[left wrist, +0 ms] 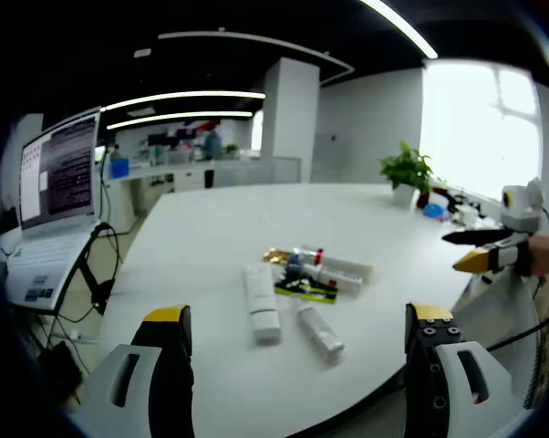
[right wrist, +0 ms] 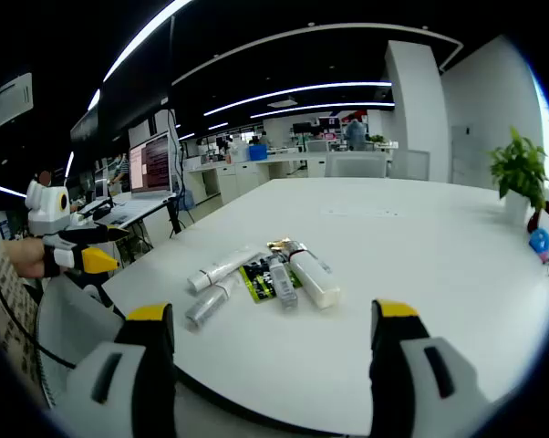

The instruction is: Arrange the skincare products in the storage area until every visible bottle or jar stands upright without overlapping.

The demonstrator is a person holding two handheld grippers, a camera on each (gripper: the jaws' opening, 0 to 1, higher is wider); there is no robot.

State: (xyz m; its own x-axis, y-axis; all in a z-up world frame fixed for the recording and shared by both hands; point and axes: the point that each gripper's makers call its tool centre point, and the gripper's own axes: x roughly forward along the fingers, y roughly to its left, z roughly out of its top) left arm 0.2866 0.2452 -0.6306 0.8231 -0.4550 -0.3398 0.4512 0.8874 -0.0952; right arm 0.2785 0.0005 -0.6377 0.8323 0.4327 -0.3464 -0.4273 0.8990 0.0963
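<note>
Several skincare products lie on their sides in a loose pile on the white table point(left wrist: 211, 219). In the left gripper view I see a white tube point(left wrist: 261, 301), a small clear bottle point(left wrist: 318, 328), a long white bottle point(left wrist: 343, 272) and a green-black sachet point(left wrist: 304, 290). My left gripper point(left wrist: 298, 319) is open, short of the pile, holding nothing. The right gripper point(left wrist: 461, 248) enters from the right, off the table's edge. In the right gripper view the white bottle point(right wrist: 313, 278), tube point(right wrist: 222, 267), clear bottle point(right wrist: 211, 304) and sachet point(right wrist: 256, 281) lie ahead of my open right gripper point(right wrist: 273, 315). The left gripper point(right wrist: 106, 248) hovers at the left.
An open laptop point(left wrist: 56, 173) point(right wrist: 154, 164) stands on a side stand left of the table, with cables below it. A potted plant point(left wrist: 407, 169) point(right wrist: 516, 169) and a small blue object point(left wrist: 432, 210) sit at the far window side. Office desks lie beyond.
</note>
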